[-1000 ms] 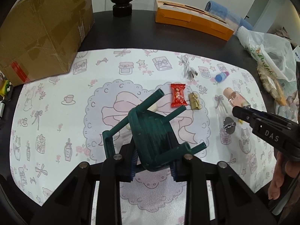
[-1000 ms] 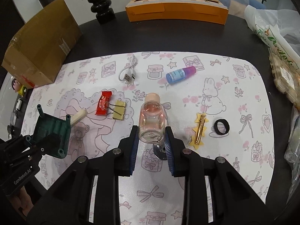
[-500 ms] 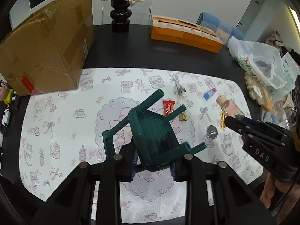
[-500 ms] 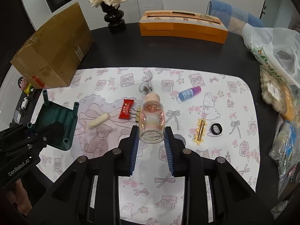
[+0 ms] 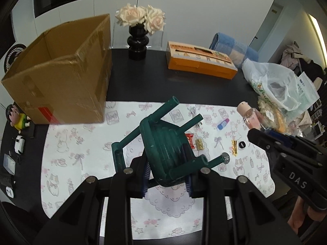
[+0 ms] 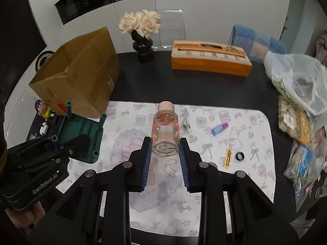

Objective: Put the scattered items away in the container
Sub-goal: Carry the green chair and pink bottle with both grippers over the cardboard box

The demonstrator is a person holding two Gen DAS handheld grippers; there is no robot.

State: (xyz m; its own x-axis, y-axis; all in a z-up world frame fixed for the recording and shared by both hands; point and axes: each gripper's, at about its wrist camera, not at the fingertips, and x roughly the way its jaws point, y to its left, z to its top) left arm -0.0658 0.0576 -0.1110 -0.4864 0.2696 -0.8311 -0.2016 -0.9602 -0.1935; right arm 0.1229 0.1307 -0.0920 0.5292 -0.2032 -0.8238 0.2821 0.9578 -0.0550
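Both items are held clear above the worktop [image 6: 163,81], the green toy stool [image 5: 165,153] clamped in the left claw [image 5: 166,175] and the pink bottle [image 6: 165,130] pinched base-first in the right claw [image 6: 164,163], presumably for carriage to the open cardboard box [image 5: 61,85] at left.

Right gripper [image 6: 165,159] clamps a clear pink bottle [image 6: 165,131] — cap forward; cardboard box [image 6: 81,75] far left.

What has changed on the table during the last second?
Both grippers rose, away from the mat. The left gripper carried up the green stool, the right gripper the bottle. Nothing was let go. The small items on the mat and the box stayed in place.
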